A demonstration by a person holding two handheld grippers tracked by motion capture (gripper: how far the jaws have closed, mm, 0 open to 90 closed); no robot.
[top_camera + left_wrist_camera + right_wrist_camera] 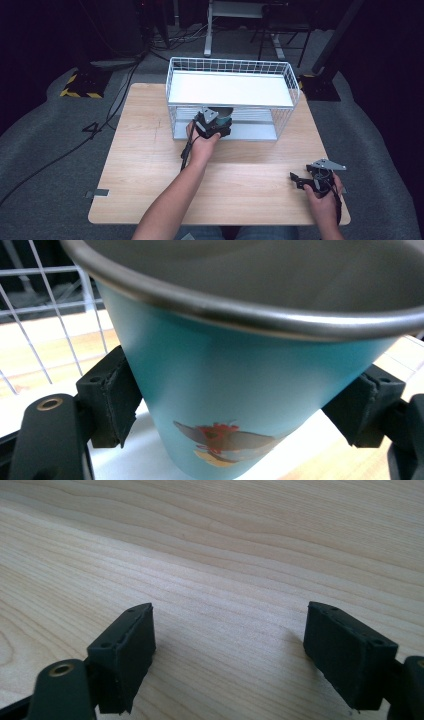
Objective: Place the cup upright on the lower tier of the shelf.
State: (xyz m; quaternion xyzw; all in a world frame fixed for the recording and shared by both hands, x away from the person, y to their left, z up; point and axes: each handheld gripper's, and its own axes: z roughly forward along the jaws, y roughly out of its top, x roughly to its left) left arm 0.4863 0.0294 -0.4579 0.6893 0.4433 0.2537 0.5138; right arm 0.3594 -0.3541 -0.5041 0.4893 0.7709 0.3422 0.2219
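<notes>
A teal cup point(235, 375) with a bare metal rim and a small printed picture near its base stands between my left gripper's point(245, 405) jaws, which press on both of its sides. In the high view the left gripper point(213, 124) holds the cup point(224, 114) at the front opening of a white wire rack point(170, 90), just over the rack's lower shelf point(252, 131). My right gripper point(299, 180) is low over the table's front right, open, with only bare wood between its jaws point(230, 650).
The rack has a flat white top shelf point(230, 89) with a wire rail around it. It stands at the back middle of the wooden table point(150, 165). Grey carpet, cables and stands lie beyond the table.
</notes>
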